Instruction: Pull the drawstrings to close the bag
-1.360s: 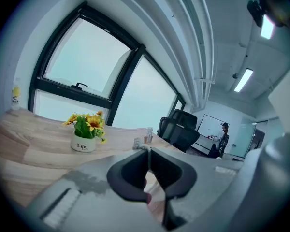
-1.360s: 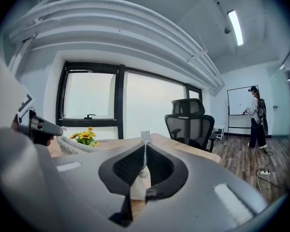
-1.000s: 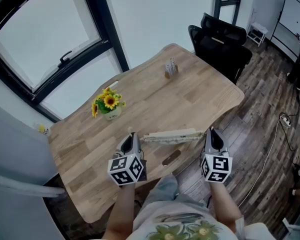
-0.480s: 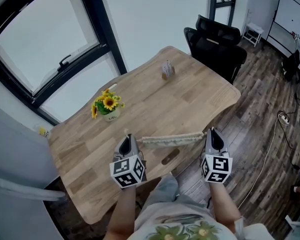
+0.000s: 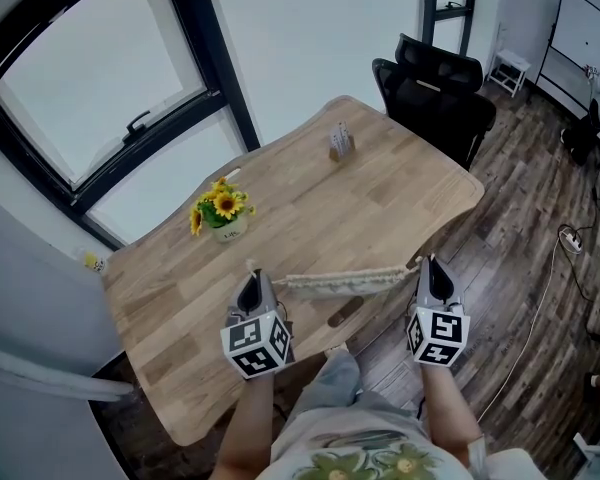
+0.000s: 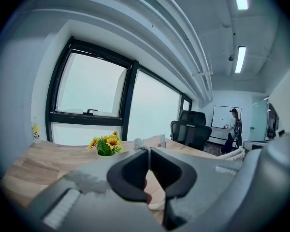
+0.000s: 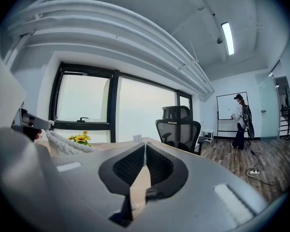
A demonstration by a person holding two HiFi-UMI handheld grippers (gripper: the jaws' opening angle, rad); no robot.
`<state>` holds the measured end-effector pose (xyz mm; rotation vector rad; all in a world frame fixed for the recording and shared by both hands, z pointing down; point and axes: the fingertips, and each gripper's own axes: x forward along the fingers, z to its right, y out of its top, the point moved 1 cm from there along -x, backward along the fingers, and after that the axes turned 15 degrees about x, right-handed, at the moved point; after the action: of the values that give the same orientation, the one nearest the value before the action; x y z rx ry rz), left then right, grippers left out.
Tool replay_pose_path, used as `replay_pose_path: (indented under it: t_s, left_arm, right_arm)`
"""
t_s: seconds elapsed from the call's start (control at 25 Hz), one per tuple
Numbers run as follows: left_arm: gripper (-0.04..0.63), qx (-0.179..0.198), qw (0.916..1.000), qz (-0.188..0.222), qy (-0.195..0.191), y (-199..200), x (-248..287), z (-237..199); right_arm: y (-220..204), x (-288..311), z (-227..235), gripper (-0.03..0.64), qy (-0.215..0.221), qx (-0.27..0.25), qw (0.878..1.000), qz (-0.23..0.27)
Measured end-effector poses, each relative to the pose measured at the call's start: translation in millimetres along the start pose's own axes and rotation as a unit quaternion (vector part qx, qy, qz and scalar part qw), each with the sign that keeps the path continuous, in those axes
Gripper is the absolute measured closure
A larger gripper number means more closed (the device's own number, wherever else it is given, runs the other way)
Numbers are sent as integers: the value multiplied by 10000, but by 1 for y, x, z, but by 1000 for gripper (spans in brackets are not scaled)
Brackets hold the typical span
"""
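Both sets of jaws are clamped down with no gap. The left gripper point(image 5: 252, 278) is pinching one end of the drawstring point(image 6: 139, 142), with its frayed white tip poking out past the jaws, and the right gripper point(image 5: 428, 264) is closed on the other end. The cream bag point(image 5: 345, 281) is bunched into a thin strip stretched straight between the two tips, over the near edge of the wooden table point(image 5: 380, 188), well apart from the sunflower pot point(image 5: 220, 213).
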<state>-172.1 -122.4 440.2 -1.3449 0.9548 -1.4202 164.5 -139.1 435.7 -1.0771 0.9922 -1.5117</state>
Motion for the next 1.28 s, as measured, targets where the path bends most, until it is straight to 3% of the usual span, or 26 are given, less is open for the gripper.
replay_pose_path:
  t_s: [1.28]
  left_arm:
    - [584, -121, 9996, 49, 263, -13, -29, -29]
  right_arm:
    - [-2, -24, 17, 606, -440, -193, 9988, 44]
